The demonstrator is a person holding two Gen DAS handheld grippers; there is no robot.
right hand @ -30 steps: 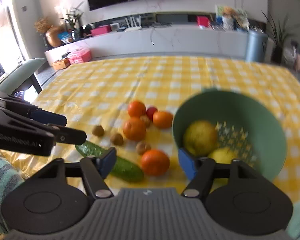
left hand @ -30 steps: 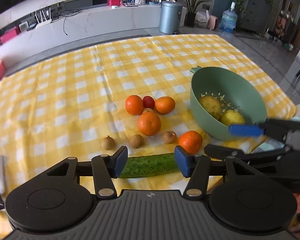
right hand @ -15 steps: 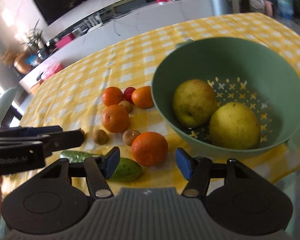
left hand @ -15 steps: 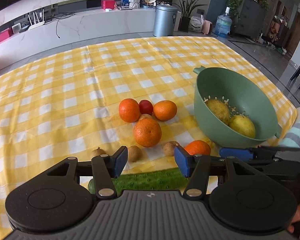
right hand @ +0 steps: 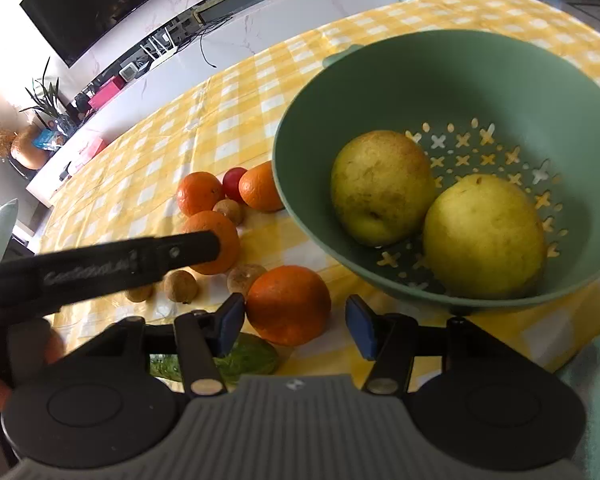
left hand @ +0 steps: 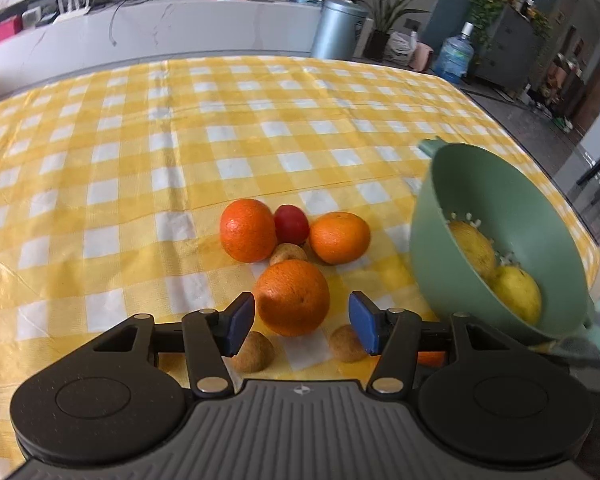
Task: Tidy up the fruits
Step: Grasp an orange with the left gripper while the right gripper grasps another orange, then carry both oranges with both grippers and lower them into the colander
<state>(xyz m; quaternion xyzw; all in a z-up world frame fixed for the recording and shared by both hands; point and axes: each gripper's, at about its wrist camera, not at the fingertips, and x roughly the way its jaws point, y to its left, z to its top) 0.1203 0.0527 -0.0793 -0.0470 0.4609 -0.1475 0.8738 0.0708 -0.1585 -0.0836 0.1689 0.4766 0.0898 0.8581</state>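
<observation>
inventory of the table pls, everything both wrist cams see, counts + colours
oranges: 4, orange, on the cloth left of the colander
red fruit: 1, red, between the two far oranges
small brown fruits: 4, brown, among the oranges
cucumber: 1, green, near edge, partly hidden
pears: 2, yellow-green, inside the colander
colander: 1, green, right side
tablecloth: 1, yellow-white check
left gripper: open, an orange between its pads
right gripper: open, jaws just closing, around the nearest orange

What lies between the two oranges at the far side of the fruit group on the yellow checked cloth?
In the left wrist view, a small round red fruit sits between the left orange and the right orange, with a small brown fruit just in front.
</observation>
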